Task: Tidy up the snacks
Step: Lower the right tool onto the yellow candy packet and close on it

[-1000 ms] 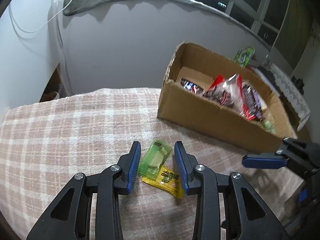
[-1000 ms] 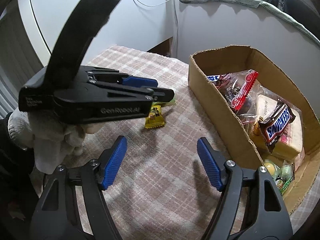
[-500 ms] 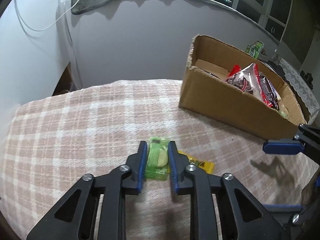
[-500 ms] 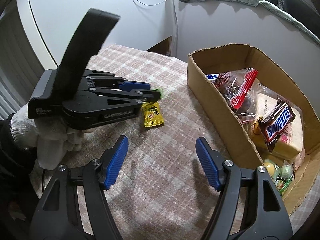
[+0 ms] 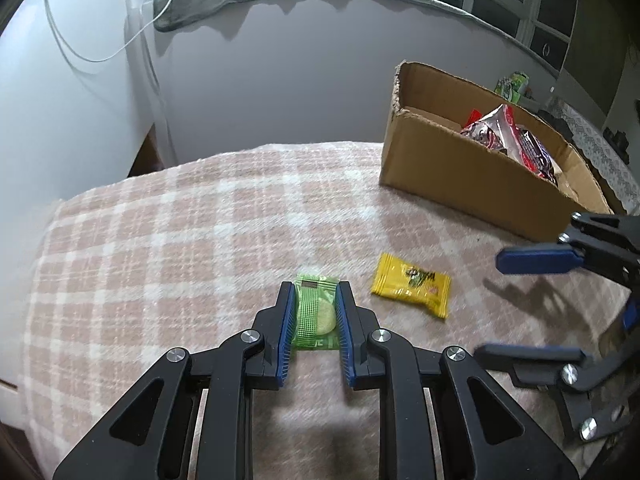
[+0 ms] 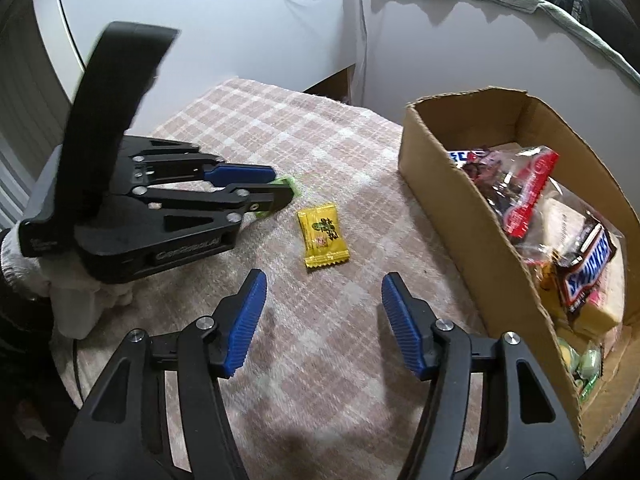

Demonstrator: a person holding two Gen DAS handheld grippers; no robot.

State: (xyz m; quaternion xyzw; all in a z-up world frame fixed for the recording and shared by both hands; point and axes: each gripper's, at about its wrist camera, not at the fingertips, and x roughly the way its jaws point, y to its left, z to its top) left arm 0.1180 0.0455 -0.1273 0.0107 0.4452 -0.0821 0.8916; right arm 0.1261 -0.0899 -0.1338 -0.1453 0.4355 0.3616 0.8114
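Note:
My left gripper (image 5: 315, 300) is shut on a green snack packet (image 5: 314, 312) and holds it just above the checked cloth; its tip shows in the right wrist view (image 6: 289, 185) between the left gripper's fingers (image 6: 256, 188). A yellow candy packet (image 5: 412, 283) lies flat on the cloth to its right, also in the right wrist view (image 6: 322, 234). My right gripper (image 6: 322, 312) is open and empty, hovering near the yellow packet, and shows in the left wrist view (image 5: 532, 304). A cardboard box (image 6: 440, 204) with several snacks stands at the right.
The pink checked cloth (image 5: 180, 232) covers the surface. The box (image 5: 460, 176) holds a Snickers bag (image 6: 588, 268) and a red-edged packet (image 6: 524, 188). A grey wall and hanging cable (image 5: 80, 52) lie behind. A gloved hand (image 6: 76, 300) holds the left gripper.
My left gripper closed on the green packet and lifted it back and left, away from the yellow packet, which stayed on the cloth. The right gripper stayed open.

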